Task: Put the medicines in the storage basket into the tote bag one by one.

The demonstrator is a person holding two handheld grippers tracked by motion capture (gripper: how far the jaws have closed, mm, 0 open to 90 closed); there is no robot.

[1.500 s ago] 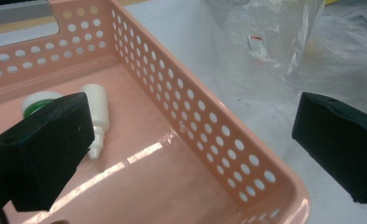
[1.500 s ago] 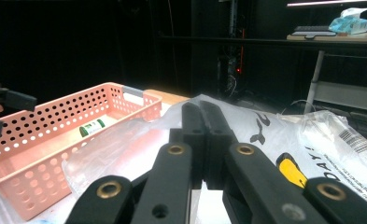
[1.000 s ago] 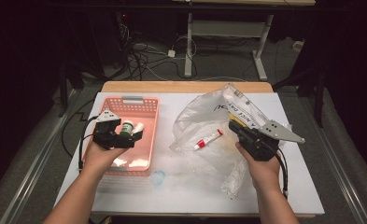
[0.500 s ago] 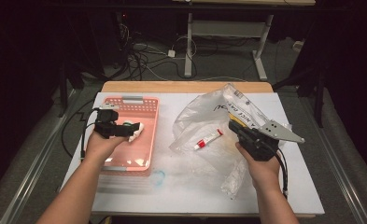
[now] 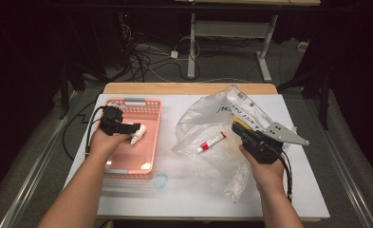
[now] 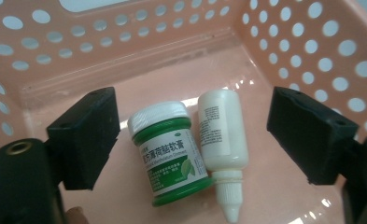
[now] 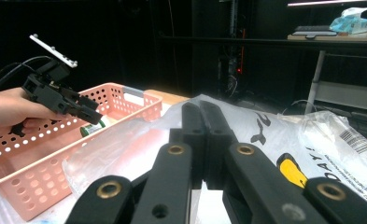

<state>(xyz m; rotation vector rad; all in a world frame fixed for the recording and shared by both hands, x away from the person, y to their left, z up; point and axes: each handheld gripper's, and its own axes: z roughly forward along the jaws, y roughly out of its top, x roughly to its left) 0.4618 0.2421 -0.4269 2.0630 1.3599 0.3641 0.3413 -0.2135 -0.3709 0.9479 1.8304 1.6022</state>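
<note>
left gripper (image 6: 190, 140) jaws closing, right gripper (image 7: 202, 135) clamped

Lit table, dark room

The table (image 5: 193, 190) is brightly lit from overhead, its surroundings near black; glare glints on the basket floor (image 6: 246, 84), lower centre.

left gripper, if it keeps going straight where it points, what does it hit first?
Likely the green jar and the white dropper bottle, side by side between its open fingers; beyond them the pink basket floor. Depth is hard to judge.
</note>
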